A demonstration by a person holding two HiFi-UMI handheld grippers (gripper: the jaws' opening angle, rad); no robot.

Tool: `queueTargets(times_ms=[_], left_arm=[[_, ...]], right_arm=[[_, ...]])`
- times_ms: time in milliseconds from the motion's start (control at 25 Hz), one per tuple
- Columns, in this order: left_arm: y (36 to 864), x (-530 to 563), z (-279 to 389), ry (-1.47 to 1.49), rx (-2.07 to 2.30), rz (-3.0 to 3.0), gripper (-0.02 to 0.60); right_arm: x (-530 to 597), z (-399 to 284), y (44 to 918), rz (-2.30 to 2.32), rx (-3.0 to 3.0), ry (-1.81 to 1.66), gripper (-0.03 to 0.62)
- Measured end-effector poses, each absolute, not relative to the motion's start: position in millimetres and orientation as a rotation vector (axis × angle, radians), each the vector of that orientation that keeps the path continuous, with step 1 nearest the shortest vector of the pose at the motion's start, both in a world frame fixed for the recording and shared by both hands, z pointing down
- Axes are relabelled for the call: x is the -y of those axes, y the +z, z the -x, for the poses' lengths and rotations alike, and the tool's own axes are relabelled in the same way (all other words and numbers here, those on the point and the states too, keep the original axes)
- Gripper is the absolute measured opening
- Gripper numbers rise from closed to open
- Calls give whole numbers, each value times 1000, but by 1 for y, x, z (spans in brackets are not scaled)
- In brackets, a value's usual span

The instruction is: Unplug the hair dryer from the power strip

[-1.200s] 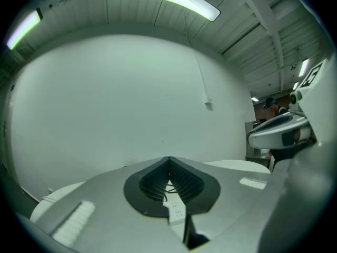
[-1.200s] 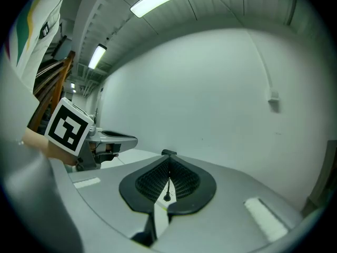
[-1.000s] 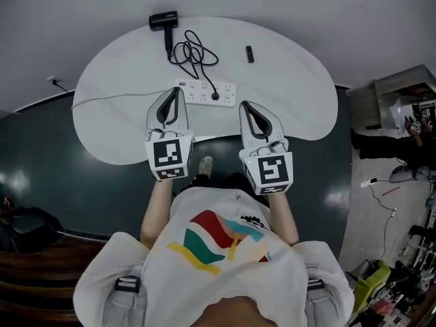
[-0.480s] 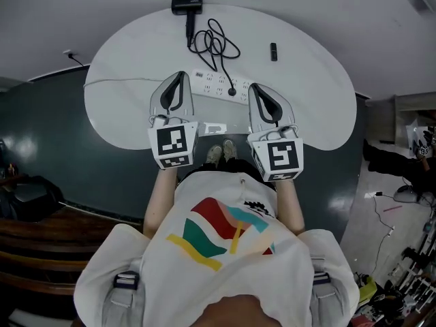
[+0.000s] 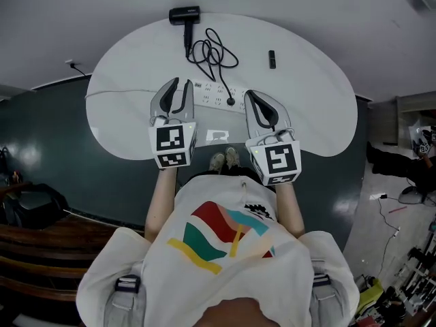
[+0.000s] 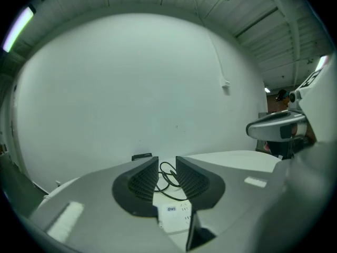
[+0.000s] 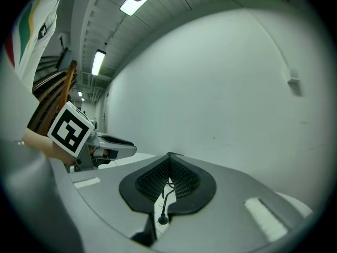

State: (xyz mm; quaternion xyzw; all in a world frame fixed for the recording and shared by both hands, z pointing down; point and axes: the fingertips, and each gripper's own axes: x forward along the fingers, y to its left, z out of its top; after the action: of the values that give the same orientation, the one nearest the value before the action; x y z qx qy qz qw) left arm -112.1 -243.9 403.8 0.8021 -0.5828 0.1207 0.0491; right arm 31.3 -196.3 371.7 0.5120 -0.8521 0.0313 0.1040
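- left gripper (image 6: 167,165): the jaws are opening, with a narrow gap and nothing between the ribbed pads. through the gap, farther off, show the black cord loops and the near end of the white power strip (image 5: 212,94).
- right gripper (image 7: 169,155): the jaws are pressed together and pinch nothing. its view shows the black plug (image 7: 162,220) below and ahead of the tips, seated in the strip.
- from the head view the two grippers sit side by side over the near edge of the table (image 5: 112,136). the left one's tips are at the strip's left end and the right one's tips are just right of the plug.
- whether either tip touches the strip is hard to say from above; they look to be held just over it.
- the power strip lies flat across the middle of the table, between the two grippers. its own thin white lead (image 5: 119,92) runs off to the left toward a wall socket (image 5: 70,65).
- the cord (image 5: 214,52) runs from the plug back to a loose tangle of loops, then to the hair dryer (image 5: 185,16), which lies at the far edge of the table with its handle toward the person.
- a small black object (image 5: 272,58) lies apart, to the right of the loops.
- the person's shoes (image 5: 225,159) show under the near edge.
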Motion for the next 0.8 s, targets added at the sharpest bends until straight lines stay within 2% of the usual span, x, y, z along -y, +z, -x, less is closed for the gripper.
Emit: queueTargets(times_ms=[120, 200, 280, 440, 600, 800], left_arm=[[415, 251, 105, 387, 1710, -2425, 109], [433, 252, 97, 436, 1612, -2401, 167], [455, 252, 90, 487, 1513, -2363, 195], [503, 250, 81, 586, 1367, -2263, 201], [542, 246, 76, 562, 1244, -2123, 201], [570, 248, 75, 741, 1223, -2114, 207]], right_arm=[[200, -35, 366, -1525, 2517, 84, 12], [201, -36, 364, -1531, 2519, 82, 12], [202, -37, 363, -1530, 2515, 79, 12], [205, -37, 370, -1512, 2500, 85, 12], [205, -39, 380, -1500, 2490, 123, 12], [204, -42, 388, -1496, 2482, 146, 12]])
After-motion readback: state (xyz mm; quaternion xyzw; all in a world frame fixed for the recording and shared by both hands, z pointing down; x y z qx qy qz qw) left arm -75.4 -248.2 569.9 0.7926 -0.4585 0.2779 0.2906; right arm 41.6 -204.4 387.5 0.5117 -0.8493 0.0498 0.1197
